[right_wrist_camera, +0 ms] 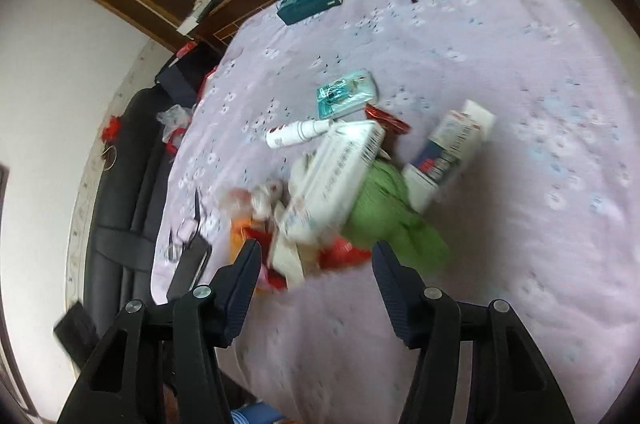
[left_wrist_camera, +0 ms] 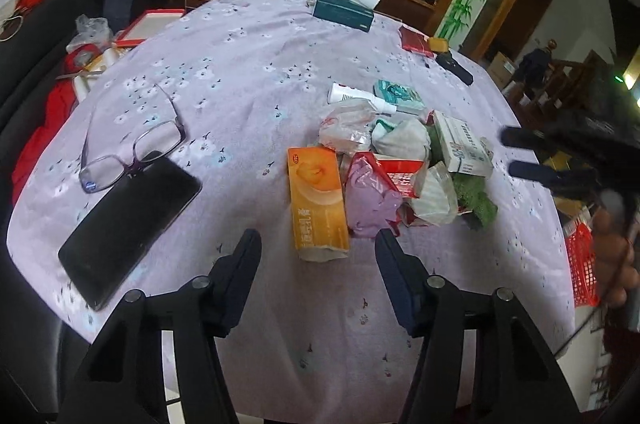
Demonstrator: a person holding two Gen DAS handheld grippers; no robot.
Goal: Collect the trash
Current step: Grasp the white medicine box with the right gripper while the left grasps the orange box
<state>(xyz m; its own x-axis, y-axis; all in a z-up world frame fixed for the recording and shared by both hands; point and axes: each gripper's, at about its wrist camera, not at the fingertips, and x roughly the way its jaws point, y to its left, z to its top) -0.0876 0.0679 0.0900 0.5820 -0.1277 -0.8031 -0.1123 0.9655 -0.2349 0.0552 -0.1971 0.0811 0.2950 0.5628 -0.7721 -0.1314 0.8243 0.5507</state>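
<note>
A pile of trash lies on the lilac floral tablecloth (left_wrist_camera: 248, 63): an orange box (left_wrist_camera: 318, 201), a pink crumpled bag (left_wrist_camera: 366, 197), a red packet (left_wrist_camera: 400, 171), a white medicine box (left_wrist_camera: 462, 145), a green cloth (left_wrist_camera: 476, 193), crumpled wrappers (left_wrist_camera: 346, 125). My left gripper (left_wrist_camera: 318, 246) is open and empty, just in front of the orange box. My right gripper (right_wrist_camera: 316, 256) is open and empty, near the pile, with the white box (right_wrist_camera: 336, 175) and green cloth (right_wrist_camera: 390, 207) ahead. It also shows at the right in the left wrist view (left_wrist_camera: 516, 151).
A black phone (left_wrist_camera: 128, 228) and glasses (left_wrist_camera: 134, 143) lie at the left. A tissue box (left_wrist_camera: 346, 9), a red packet (left_wrist_camera: 416, 41) and a black item (left_wrist_camera: 454, 67) lie at the far side. A white bottle (left_wrist_camera: 360, 97), a teal pack (left_wrist_camera: 398, 95). A red basket (left_wrist_camera: 582, 264) beyond the right edge.
</note>
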